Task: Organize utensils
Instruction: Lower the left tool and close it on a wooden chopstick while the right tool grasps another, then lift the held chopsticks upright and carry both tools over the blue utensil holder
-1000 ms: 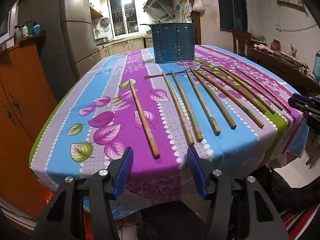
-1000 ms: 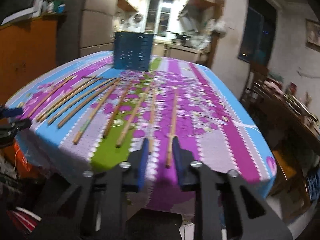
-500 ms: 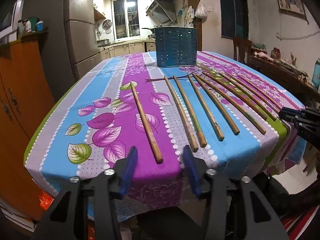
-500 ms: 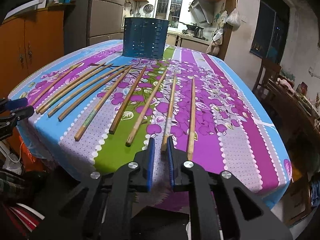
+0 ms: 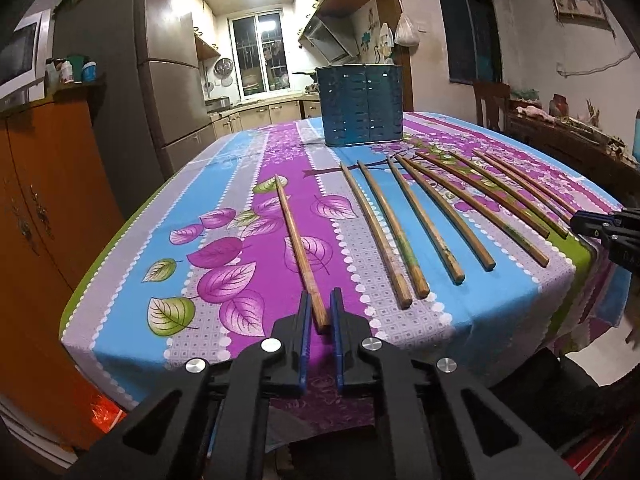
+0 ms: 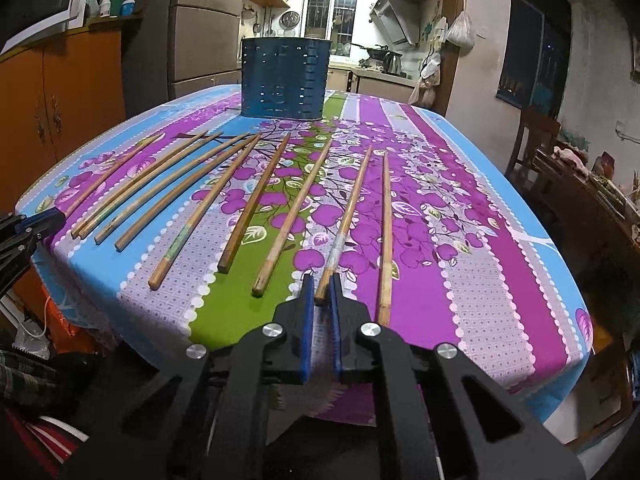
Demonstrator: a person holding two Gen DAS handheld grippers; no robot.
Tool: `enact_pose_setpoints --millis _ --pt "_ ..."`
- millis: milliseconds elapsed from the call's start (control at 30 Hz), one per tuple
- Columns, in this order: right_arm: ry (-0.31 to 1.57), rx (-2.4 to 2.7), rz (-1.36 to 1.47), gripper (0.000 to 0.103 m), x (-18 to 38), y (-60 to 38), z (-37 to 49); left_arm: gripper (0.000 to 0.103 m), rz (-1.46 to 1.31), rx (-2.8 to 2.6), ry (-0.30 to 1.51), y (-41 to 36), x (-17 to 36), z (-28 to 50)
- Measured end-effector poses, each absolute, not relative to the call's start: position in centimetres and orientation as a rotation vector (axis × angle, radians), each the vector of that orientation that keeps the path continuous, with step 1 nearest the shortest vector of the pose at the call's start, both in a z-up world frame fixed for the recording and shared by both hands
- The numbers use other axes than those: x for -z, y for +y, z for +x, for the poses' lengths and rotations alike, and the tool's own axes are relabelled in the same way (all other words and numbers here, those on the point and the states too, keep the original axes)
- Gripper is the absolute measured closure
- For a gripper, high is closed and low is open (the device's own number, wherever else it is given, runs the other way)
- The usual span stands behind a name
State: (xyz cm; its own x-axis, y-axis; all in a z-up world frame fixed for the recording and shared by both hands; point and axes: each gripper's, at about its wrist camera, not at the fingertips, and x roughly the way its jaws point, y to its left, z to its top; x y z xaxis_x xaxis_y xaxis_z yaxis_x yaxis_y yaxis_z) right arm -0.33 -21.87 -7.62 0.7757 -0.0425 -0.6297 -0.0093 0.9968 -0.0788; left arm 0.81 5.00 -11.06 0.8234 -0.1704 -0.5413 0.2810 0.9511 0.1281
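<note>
Kitchen backdrop, floral tablecloth (image 5: 208, 216) over the table. Left wrist view: your left gripper (image 5: 320, 312) is pinched on the near end of the lone chopstick (image 5: 298, 244); blue utensil holder (image 5: 362, 106) stands at 12 o'clock, remaining chopsticks (image 5: 432, 216) fan toward 2 o'clock. Right wrist view: your right gripper (image 6: 321, 290) is pinched on the near end of the second chopstick from the right (image 6: 348, 216); holder (image 6: 285, 78) at 11 o'clock, other sticks spread toward 10 o'clock.

Floral tablecloth (image 5: 224, 216), orange cabinet (image 5: 44, 208), steel fridge (image 5: 172, 80).
</note>
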Motion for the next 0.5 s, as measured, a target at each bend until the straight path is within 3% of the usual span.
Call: enact_pose_setpoints --millis 500 --pt "0.581 0.032 -0.036 0.098 5.1 -22.4 -1.3 0.095 0.181 0.238 0.485 5.6 8.5 0.5"
